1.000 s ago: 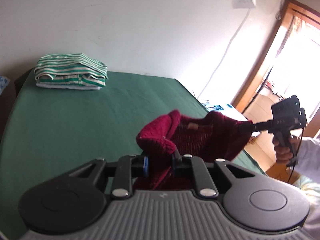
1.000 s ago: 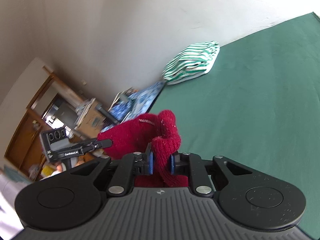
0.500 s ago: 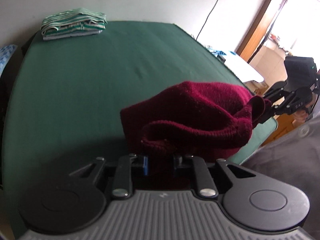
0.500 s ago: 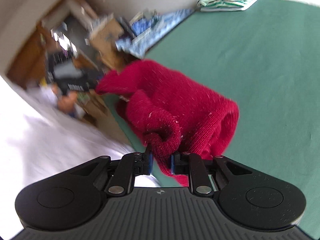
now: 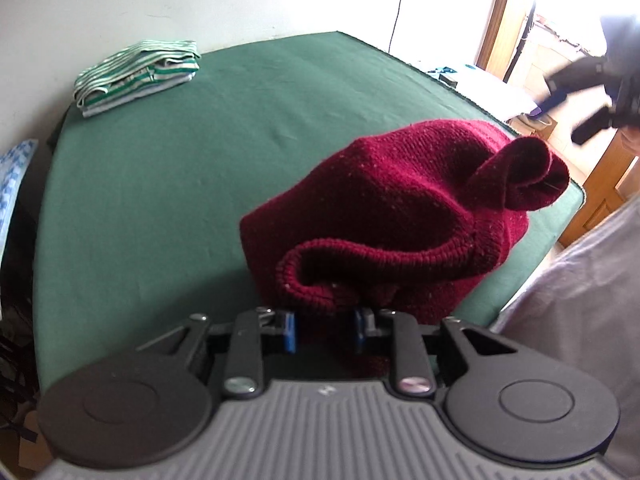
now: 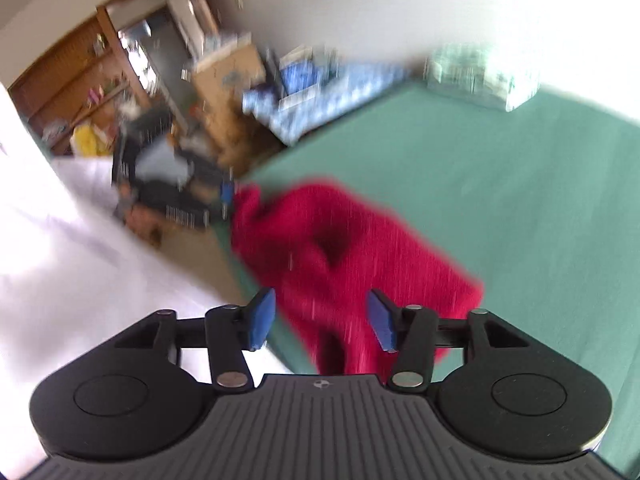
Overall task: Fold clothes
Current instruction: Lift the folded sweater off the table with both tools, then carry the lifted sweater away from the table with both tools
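A dark red knit sweater (image 5: 400,208) lies bunched on the green table (image 5: 160,200) near its front right corner. My left gripper (image 5: 325,329) sits low at the sweater's ribbed hem. Its jaws are opening, and the cloth is still pinched between the blue pads. My right gripper (image 6: 322,320) has its jaws opening wide. The sweater (image 6: 344,248) lies beyond them, and neither pad touches it. In the left wrist view the right gripper (image 5: 592,92) is a blur at the far right, clear of the sweater. The blurred right wrist view shows the left gripper (image 6: 192,196) at the sweater's far corner.
A folded green-and-white striped pile (image 5: 136,74) rests at the table's far left corner against the wall. Blue patterned fabric (image 6: 320,88) lies beside the table. A person's pale clothing (image 5: 580,300) fills the near right. Wooden shelves (image 6: 72,80) and a doorway stand beyond.
The sweater, held up by both grippers, has come down onto the table. The right gripper has let go, opened wide and drawn back. The left gripper has sunk with the hem.
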A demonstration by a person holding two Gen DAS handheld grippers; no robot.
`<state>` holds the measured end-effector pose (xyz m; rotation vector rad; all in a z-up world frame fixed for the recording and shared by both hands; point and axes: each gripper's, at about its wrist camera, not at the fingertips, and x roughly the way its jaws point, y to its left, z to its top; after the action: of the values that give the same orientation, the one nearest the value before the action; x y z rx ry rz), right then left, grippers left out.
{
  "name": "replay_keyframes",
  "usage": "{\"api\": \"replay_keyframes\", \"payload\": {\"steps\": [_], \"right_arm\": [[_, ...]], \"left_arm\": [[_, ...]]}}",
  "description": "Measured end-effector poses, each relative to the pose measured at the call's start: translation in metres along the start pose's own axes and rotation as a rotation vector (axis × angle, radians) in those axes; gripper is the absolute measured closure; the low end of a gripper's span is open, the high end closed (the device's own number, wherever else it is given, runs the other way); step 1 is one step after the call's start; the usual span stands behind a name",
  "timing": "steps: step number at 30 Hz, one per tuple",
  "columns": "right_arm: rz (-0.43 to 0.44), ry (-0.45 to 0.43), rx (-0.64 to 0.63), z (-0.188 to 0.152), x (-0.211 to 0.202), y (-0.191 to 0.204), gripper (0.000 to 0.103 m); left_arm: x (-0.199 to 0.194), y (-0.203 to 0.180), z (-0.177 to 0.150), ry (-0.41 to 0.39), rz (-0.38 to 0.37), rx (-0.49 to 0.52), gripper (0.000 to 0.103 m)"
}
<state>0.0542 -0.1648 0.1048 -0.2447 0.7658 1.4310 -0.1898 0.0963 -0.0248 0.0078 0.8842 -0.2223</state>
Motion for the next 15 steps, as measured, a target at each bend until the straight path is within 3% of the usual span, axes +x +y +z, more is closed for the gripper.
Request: {"api": "replay_keyframes", "payload": {"steps": [3, 4, 5, 6, 7, 12, 15], "right_arm": [[0.006, 0.033, -0.107, -0.006, 0.027, 0.015, 0.038], [0.015, 0.063, -0.143, -0.010, 0.039, 0.018, 0.046], [0.025, 0.092, -0.164, -0.014, 0.050, 0.021, 0.070], [0.033, 0.123, -0.175, -0.018, 0.058, 0.022, 0.085], [0.039, 0.148, -0.165, -0.021, 0.060, 0.021, 0.089], [0.076, 0.229, -0.123, -0.038, 0.053, 0.006, 0.090], [0.096, 0.228, -0.101, -0.045, 0.069, -0.001, 0.090]], "left_arm": [[0.000, -0.007, 0.001, 0.001, 0.004, 0.008, 0.078], [-0.002, -0.010, 0.001, -0.001, 0.005, 0.011, 0.078], [-0.005, -0.011, 0.001, -0.003, 0.008, 0.010, 0.078], [-0.007, -0.012, 0.000, -0.006, 0.011, 0.010, 0.078], [-0.011, -0.014, -0.002, -0.006, 0.012, 0.009, 0.078], [-0.017, -0.020, -0.014, 0.032, 0.024, -0.015, 0.075], [-0.016, -0.030, -0.019, 0.082, 0.053, 0.011, 0.073]]}}
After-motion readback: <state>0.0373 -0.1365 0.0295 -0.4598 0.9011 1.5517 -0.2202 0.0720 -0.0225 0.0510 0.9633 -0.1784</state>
